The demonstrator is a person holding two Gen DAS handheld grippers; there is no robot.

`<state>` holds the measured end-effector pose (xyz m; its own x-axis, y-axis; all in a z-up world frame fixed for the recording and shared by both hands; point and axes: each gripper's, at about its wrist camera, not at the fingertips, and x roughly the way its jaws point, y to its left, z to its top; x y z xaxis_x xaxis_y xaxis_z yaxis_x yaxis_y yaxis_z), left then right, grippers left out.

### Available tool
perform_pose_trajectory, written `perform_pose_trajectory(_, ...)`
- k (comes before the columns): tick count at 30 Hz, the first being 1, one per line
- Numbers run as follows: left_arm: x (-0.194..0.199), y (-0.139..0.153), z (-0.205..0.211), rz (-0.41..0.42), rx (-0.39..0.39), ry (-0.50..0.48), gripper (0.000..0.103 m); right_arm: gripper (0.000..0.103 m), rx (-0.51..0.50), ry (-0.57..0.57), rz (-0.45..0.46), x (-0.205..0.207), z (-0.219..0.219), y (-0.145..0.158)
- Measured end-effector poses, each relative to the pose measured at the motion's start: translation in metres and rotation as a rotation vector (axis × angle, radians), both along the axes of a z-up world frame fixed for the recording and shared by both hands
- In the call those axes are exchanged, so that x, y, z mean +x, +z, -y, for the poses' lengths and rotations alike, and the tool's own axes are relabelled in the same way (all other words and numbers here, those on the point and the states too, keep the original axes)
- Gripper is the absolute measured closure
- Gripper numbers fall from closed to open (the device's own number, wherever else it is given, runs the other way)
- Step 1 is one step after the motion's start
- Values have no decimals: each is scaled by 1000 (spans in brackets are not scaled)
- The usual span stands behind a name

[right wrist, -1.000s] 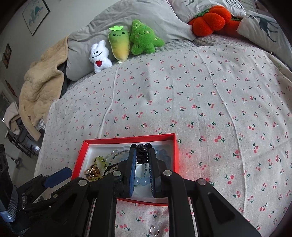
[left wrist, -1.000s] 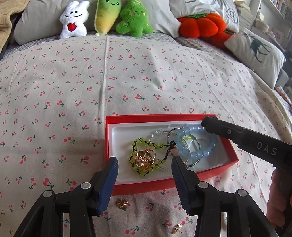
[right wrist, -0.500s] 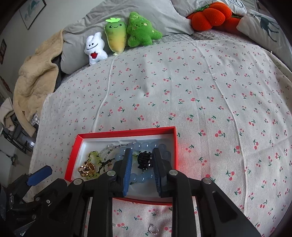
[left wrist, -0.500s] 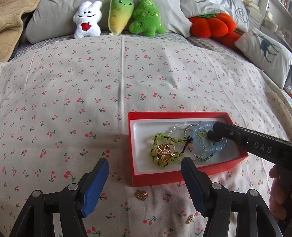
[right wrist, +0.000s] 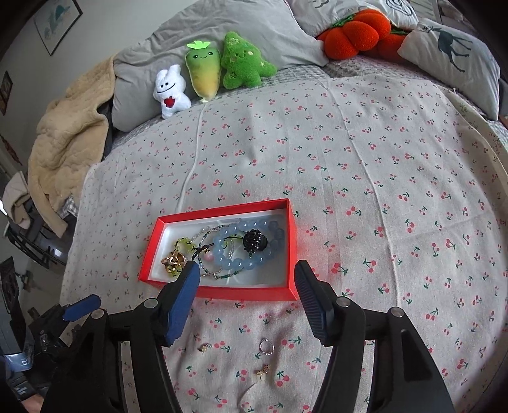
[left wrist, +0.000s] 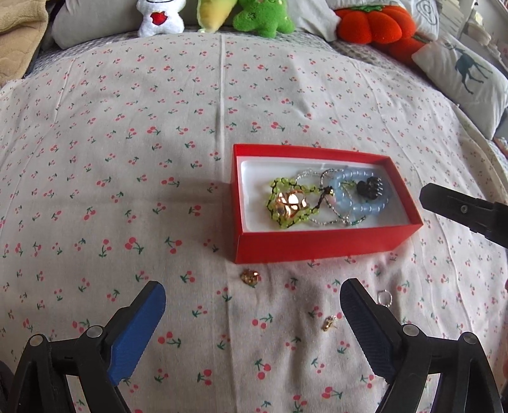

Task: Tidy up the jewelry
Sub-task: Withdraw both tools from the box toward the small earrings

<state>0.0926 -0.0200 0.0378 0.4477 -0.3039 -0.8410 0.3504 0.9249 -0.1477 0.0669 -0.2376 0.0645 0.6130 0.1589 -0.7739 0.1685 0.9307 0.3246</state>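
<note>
A red box (left wrist: 317, 243) (right wrist: 222, 290) with a white lining lies on the cherry-print bedspread. It holds a blue bead bracelet (left wrist: 365, 208) (right wrist: 233, 262), a green bead bracelet (left wrist: 276, 186), a gold piece (left wrist: 290, 203) (right wrist: 173, 260), thin bead strands and a black beaded piece (left wrist: 368, 189) (right wrist: 255, 240). Loose on the spread in front lie a gold piece (left wrist: 250, 276), a silver ring (left wrist: 384, 298) (right wrist: 266, 347) and small gold earrings (left wrist: 328, 323) (right wrist: 204, 348) (right wrist: 263, 370). My left gripper (left wrist: 252, 305) is open and empty, short of the box. My right gripper (right wrist: 247, 289) is open and empty at the box's near edge.
Plush toys (right wrist: 203, 73), an orange pumpkin cushion (right wrist: 352, 30) and pillows (right wrist: 454, 54) line the far edge of the bed. A beige blanket (right wrist: 63, 139) hangs at the left. The right gripper's finger (left wrist: 457, 208) shows at the right of the left wrist view.
My right gripper opened, let the black beaded piece go into the box and drew back. My left gripper opened wider and pulled back from the box.
</note>
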Motion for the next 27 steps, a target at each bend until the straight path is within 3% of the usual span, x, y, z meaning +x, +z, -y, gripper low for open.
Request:
perform_pose_trajectory(5,-12,-5,-4,-62,-4,-5,9,35,-24,-6,-27,-22,0,6)
perform_pose_trajectory(13,-25,-1,-11,-66,-13,1,8,35,-57,28,-62,-54,1,9)
perform_pose_trajectory(21,-36,-9,-18,-40,-3,-3,7,35,-89,84,-133,-73,-1,-16)
perform_pose_trajectory(27,-41,-30,-13,-39,59,-40,7,35,-155,141,-186,-86,-3,-40)
